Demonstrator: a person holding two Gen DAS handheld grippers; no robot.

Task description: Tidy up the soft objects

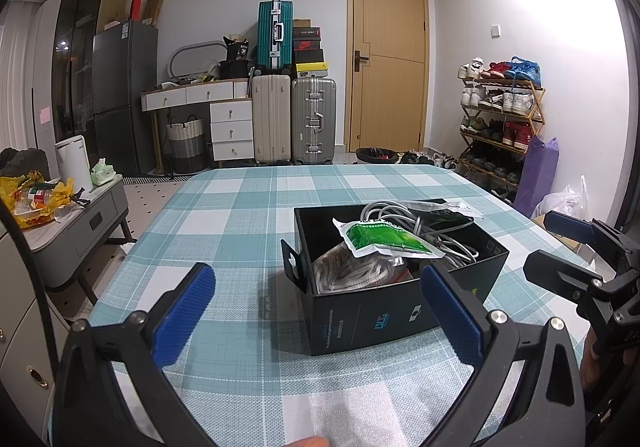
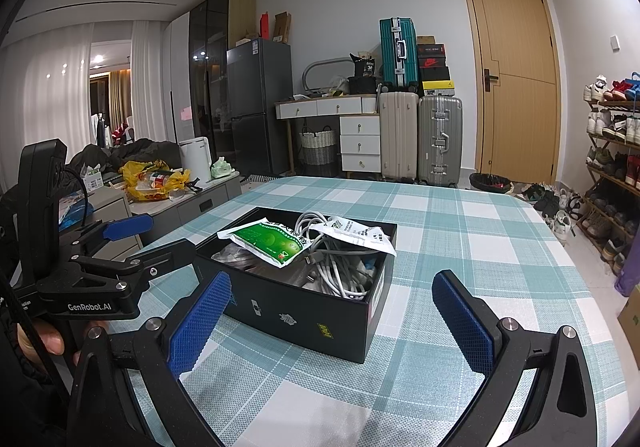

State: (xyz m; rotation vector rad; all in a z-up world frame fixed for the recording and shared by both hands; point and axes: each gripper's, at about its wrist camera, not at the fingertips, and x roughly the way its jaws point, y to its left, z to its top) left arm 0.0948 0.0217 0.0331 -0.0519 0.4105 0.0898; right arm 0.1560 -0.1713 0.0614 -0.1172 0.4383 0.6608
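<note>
Jaws wide apart, empty, on left gripper (image 1: 318,307) and right gripper (image 2: 332,321); black box (image 2: 296,311) near both.

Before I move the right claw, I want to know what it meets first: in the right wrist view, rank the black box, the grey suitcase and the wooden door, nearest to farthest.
1. Black box, on the table just ahead, left of centre.
2. Grey suitcase, on the floor past the table.
3. Wooden door, back wall, right.

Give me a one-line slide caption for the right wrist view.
Open right gripper faces a black box of white cables and a green packet on the plaid table.
</note>
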